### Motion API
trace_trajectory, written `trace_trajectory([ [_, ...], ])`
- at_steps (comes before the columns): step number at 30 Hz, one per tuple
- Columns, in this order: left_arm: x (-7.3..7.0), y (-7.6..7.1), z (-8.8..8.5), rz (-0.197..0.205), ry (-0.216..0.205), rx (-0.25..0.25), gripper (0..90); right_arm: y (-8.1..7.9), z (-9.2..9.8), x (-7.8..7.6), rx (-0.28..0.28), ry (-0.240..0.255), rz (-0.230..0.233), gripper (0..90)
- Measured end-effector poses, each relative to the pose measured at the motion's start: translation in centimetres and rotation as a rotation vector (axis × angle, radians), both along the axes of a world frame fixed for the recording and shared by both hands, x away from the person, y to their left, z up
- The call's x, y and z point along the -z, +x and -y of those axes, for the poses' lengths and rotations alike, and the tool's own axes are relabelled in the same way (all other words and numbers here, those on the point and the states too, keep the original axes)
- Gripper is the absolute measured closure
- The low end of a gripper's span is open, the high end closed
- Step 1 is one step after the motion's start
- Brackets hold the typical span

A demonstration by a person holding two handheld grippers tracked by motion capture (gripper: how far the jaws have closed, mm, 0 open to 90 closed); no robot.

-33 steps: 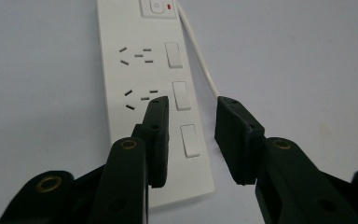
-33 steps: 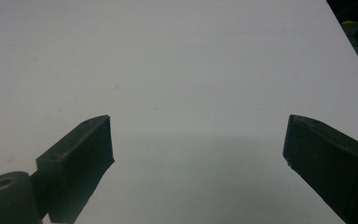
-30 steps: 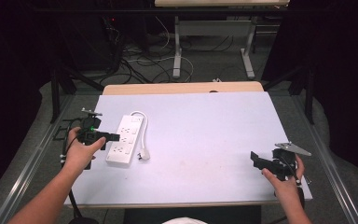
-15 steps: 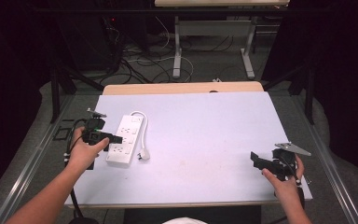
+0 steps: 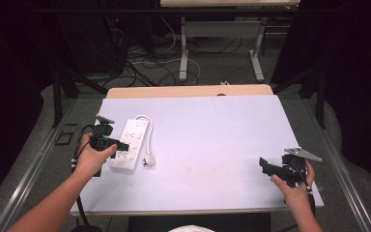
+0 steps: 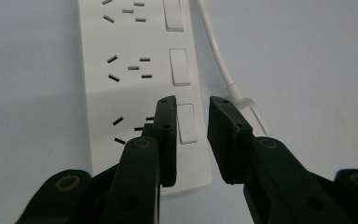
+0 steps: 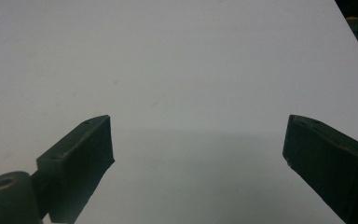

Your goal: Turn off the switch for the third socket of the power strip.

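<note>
The white worktop (image 5: 207, 145) takes up the middle of the high view, with a strip of bare wood along its far edge and dark floor and tangled cables beyond it in the upper part of the frame.

A white power strip (image 5: 131, 144) lies on the worktop at the centre left of the high view, its long side running toward the top of the frame. In the left gripper view it fills the upper left, showing rows of socket slots and a column of white rocker switches (image 6: 178, 67). Its white cord (image 5: 147, 140) loops round the far end and comes back along the strip's right side, ending in a plug (image 5: 148, 160) that lies on the worktop just beside the strip's near end.

The left gripper (image 6: 191, 126) is over the near end of the power strip. Its fingers (image 6: 165, 135) have just been closing and now stand a narrow gap apart, one over the strip beside the nearest switch, the other past the strip's edge. They press on nothing.

The right gripper (image 5: 270, 167) is at the lower right of the high view, well apart from the strip. Its fingers (image 7: 81, 158) are spread wide over bare worktop.
</note>
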State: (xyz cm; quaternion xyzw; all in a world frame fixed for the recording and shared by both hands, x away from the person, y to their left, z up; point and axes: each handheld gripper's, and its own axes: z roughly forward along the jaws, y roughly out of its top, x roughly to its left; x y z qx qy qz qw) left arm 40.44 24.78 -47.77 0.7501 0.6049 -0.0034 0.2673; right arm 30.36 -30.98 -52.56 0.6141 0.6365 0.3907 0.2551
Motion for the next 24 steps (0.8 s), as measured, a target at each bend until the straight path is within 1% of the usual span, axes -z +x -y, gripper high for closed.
trace_trajectory([
  [1, 0.1, 0.1, 0.0, -0.007, 0.002, 0.001, 73.4, 0.1, -0.1, 0.1, 0.007, 0.003, 0.014, 7.6],
  [2, 0.2, 0.1, 0.0, -0.007, 0.002, -0.005, 73.4, 0.1, -0.1, 0.1, 0.007, 0.003, 0.014, 7.6],
  [3, 0.3, 0.2, 0.0, -0.010, 0.005, -0.009, 73.7, 0.1, -0.1, 0.1, 0.007, 0.002, 0.013, 7.6],
  [4, 0.4, 0.2, 0.0, -0.011, 0.002, -0.007, 74.1, 0.0, 0.0, 0.0, -0.006, 0.001, -0.009, 7.6],
  [5, 0.5, 0.3, 0.0, -0.014, 0.002, -0.011, 74.4, 0.0, 0.0, 0.0, 0.001, 0.001, -0.002, 7.6],
  [7, 0.7, 0.4, 0.0, -0.028, 0.004, -0.017, 75.2, 0.0, 0.0, 0.0, -0.003, 0.000, -0.005, 7.6],
  [8, 0.8, 0.4, 0.0, -0.033, 0.004, -0.014, 76.2, 0.0, 0.0, 0.0, -0.003, -0.001, -0.001, 7.6],
  [9, 1.0, 0.5, 0.0, -0.036, 0.005, -0.019, 76.7, 0.1, -0.1, 0.1, 0.007, 0.003, 0.013, 7.7],
  [10, 1.1, 0.5, 0.0, -0.035, 0.003, -0.024, 77.0, 0.0, 0.0, 0.0, -0.002, 0.001, -0.004, 7.7],
  [12, 1.3, 0.6, 0.1, -0.048, 0.003, -0.025, 77.2, 0.0, 0.0, 0.1, 0.001, 0.001, -0.003, 7.6],
  [13, 1.4, 0.7, 0.1, -0.053, 0.005, -0.025, 77.9, 0.0, -0.1, 0.0, -0.005, 0.002, -0.011, 7.6],
  [16, 1.6, 0.7, 0.2, -0.058, 0.006, -0.023, 79.0, 0.0, -0.1, 0.0, -0.007, -0.001, -0.013, 7.7],
  [17, 1.6, 0.7, 0.2, -0.065, 0.009, -0.022, 79.0, 0.0, -0.1, 0.0, -0.007, -0.001, -0.013, 7.7],
  [18, 1.7, 0.7, 0.3, -0.066, 0.008, -0.024, 79.6, 0.0, -0.1, 0.0, -0.006, -0.004, -0.021, 7.7],
  [19, 1.7, 0.7, 0.3, -0.069, 0.009, -0.027, 80.0, 0.1, 0.0, 0.1, -0.008, -0.003, -0.011, 7.8],
  [20, 1.8, 0.6, 0.4, -0.070, 0.006, -0.030, 81.0, 0.1, 0.0, 0.1, -0.007, 0.001, -0.014, 7.8],
  [21, 1.7, 0.7, 0.3, -0.084, 0.011, -0.011, 81.0, 0.1, 0.0, 0.1, -0.007, 0.001, -0.014, 7.8],
  [22, 1.8, 0.6, 0.4, -0.079, 0.009, -0.018, 81.1, 0.0, 0.0, 0.0, -0.007, -0.003, -0.022, 7.8],
  [24, 1.9, 0.6, 0.5, -0.083, 0.012, -0.016, 81.6, 0.1, -0.1, 0.1, -0.007, 0.003, -0.015, 7.9],
])
